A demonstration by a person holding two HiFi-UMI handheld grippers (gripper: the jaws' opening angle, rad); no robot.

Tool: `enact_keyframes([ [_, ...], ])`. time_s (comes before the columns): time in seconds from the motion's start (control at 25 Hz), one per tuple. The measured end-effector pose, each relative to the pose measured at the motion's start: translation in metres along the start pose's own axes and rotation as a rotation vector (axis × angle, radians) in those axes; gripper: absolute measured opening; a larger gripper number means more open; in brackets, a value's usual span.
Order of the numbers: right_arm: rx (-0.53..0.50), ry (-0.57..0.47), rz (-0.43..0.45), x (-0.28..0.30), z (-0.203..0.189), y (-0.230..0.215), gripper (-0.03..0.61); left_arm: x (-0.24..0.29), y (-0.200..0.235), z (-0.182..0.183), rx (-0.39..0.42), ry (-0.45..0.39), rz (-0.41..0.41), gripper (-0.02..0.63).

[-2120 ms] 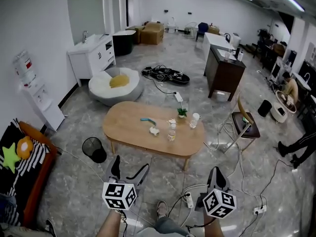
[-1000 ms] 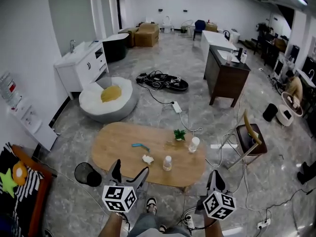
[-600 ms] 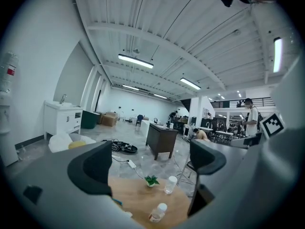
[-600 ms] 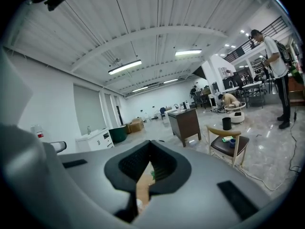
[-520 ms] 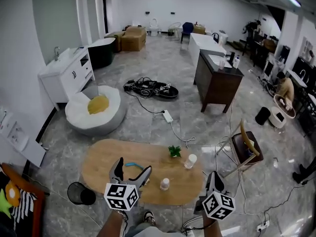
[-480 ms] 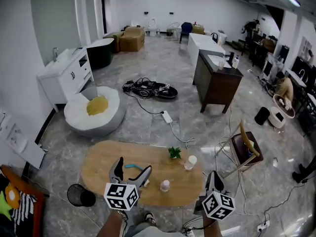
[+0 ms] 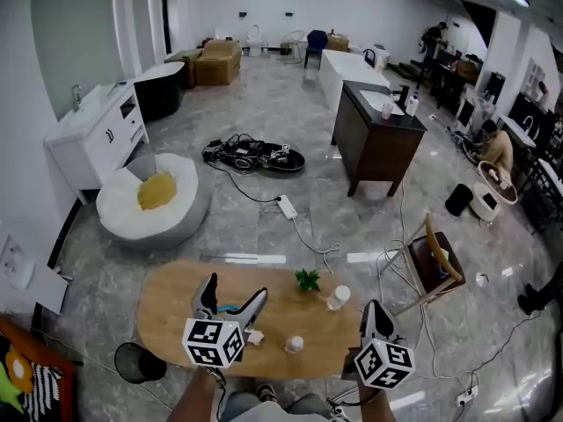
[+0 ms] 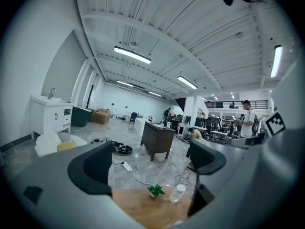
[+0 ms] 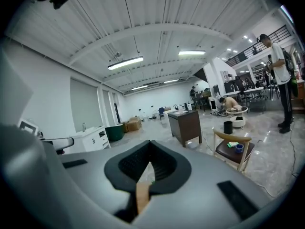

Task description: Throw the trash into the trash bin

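The oval wooden table (image 7: 171, 301) lies just below my grippers. On it are a crumpled white paper (image 7: 256, 337), a blue strip (image 7: 229, 309) partly behind the left jaws, a small plant (image 7: 307, 279) and two clear bottles (image 7: 337, 297) (image 7: 293, 345). The black mesh trash bin (image 7: 138, 362) stands on the floor by the table's near left end. My left gripper (image 7: 230, 295) is open and empty above the table; its view shows the plant (image 8: 155, 191) and one bottle (image 8: 178, 193) between the jaws. My right gripper (image 7: 373, 310) is shut and empty at the table's near right edge, also (image 9: 149, 168).
A white beanbag (image 7: 151, 205) sits beyond the table's left end. A dark cabinet (image 7: 376, 139), a wooden chair (image 7: 437, 258) and floor cables with a power strip (image 7: 286, 207) are farther off. A white cabinet (image 7: 88, 134) lines the left wall.
The person has walked up to the table, which moved from mid-view to right under the grippers. The bin now sits at the lower left. Both grippers keep their states.
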State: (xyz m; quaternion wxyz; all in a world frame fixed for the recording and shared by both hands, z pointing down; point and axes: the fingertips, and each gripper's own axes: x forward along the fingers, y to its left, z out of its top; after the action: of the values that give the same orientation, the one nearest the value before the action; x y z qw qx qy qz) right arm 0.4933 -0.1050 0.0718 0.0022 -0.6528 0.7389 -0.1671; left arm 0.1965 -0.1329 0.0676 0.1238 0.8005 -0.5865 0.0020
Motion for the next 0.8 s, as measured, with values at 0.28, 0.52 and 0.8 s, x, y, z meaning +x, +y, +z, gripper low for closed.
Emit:
enact_keyframes([
  [0.28, -0.018, 0.019, 0.016, 0.008, 0.007, -0.012, 0.000, 0.005, -0.008, -0.003, -0.025, 0.013, 0.015, 0.506],
  [0.52, -0.027, 0.049, 0.026, 0.007, -0.001, -0.025, 0.000, -0.001, -0.021, -0.015, -0.064, 0.012, 0.028, 0.506],
  [0.8, -0.067, 0.115, 0.054, 0.007, -0.031, -0.032, 0.002, -0.008, -0.036, -0.065, -0.079, 0.086, 0.036, 0.506],
])
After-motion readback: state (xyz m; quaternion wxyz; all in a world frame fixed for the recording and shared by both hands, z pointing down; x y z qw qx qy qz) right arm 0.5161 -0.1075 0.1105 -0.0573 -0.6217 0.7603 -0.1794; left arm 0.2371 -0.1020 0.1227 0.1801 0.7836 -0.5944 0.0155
